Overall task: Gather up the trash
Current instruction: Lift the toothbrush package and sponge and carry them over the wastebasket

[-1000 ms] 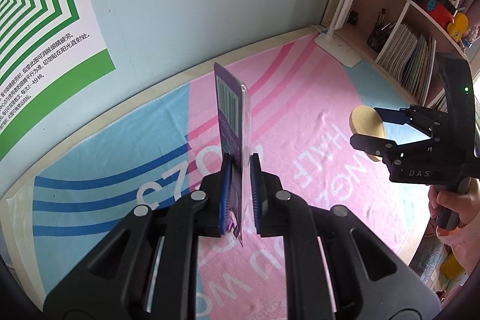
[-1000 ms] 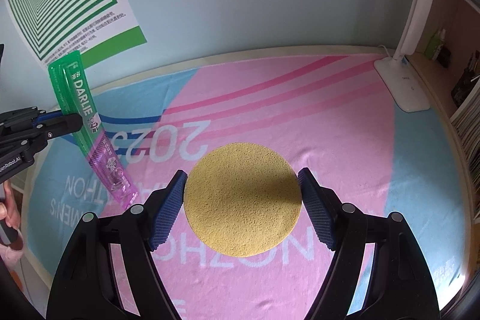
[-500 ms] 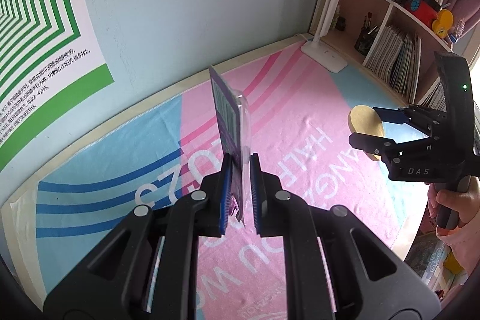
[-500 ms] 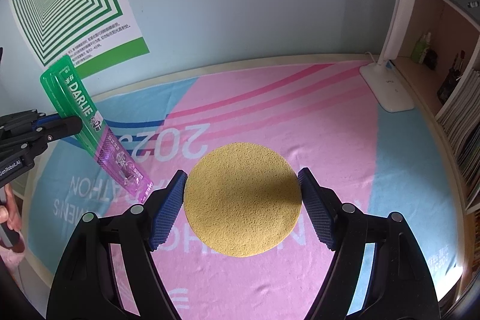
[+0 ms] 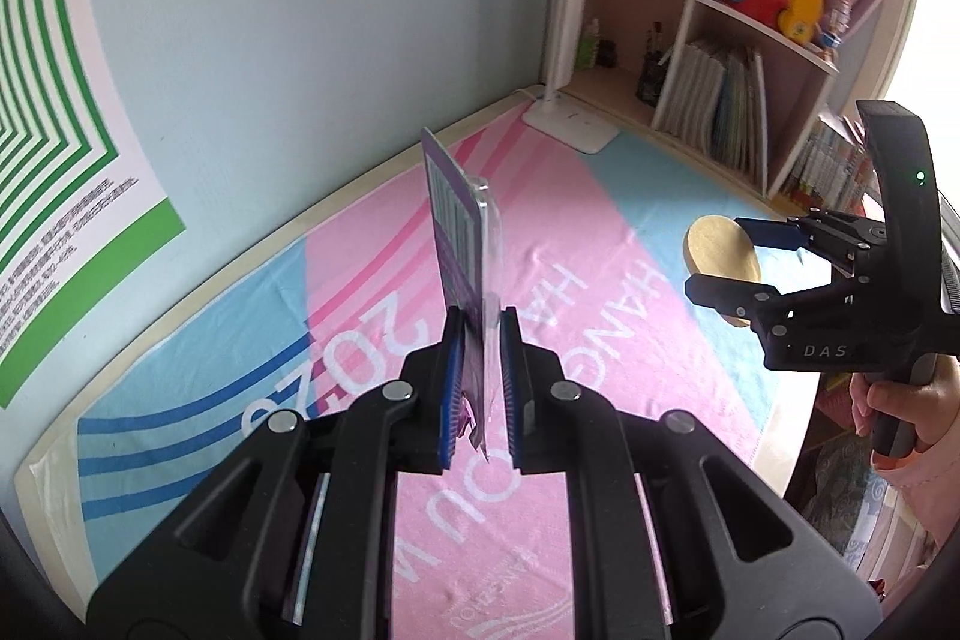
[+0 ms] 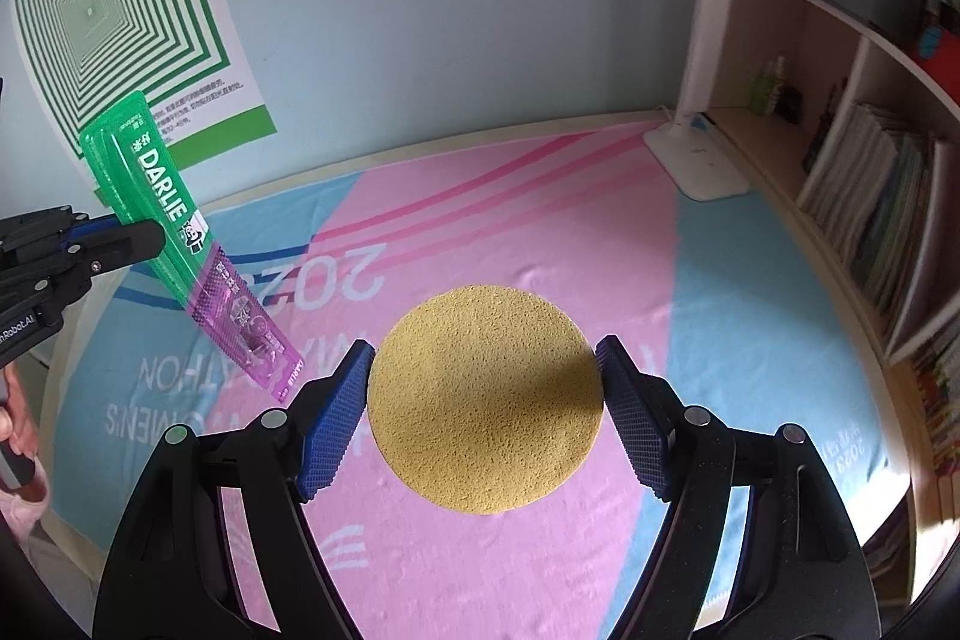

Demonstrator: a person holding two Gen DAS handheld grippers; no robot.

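Above the pink and blue printed cloth [image 6: 540,232], a round, porous yellow sponge [image 6: 486,400] is pinched edge to edge by the right gripper [image 6: 485,403], held clear of the surface. Over on the left, a flat green and purple toothbrush packet [image 6: 180,244] is clamped narrow by the left gripper [image 5: 482,370], standing edge-on. Open cloth is seen beneath both; a white lamp base [image 6: 696,160] and bookshelf [image 6: 870,196] border the right edge.
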